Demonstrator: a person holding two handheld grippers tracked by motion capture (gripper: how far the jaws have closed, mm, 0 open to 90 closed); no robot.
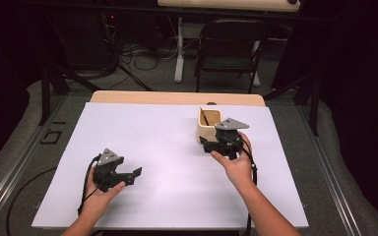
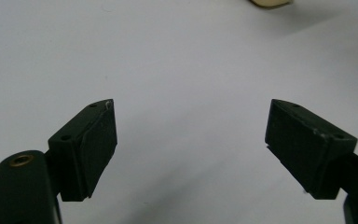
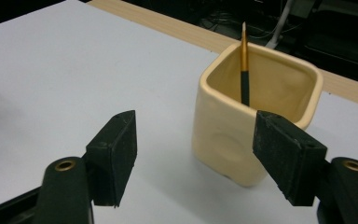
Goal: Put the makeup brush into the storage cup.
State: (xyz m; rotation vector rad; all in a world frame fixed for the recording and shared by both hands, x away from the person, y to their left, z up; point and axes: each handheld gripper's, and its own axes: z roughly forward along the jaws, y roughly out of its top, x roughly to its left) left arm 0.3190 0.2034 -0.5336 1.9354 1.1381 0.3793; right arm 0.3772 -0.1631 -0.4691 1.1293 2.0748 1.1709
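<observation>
Two grippers hang spread and empty over a white table (image 1: 167,147): right gripper (image 1: 211,143) just beside a cream cup (image 1: 207,127) holding a brush (image 3: 244,70), left gripper (image 1: 135,174) well apart; a nudge could tip the cup.

A dim lab or studio: a white-covered worktop (image 1: 142,147), a folding chair (image 1: 229,46), tangled floor cables (image 1: 138,56), dark stands (image 1: 49,83).

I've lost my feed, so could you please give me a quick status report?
Left gripper open over bare sheet. Right gripper open, just short of cream cup. Brush upright inside. Nothing between.
</observation>
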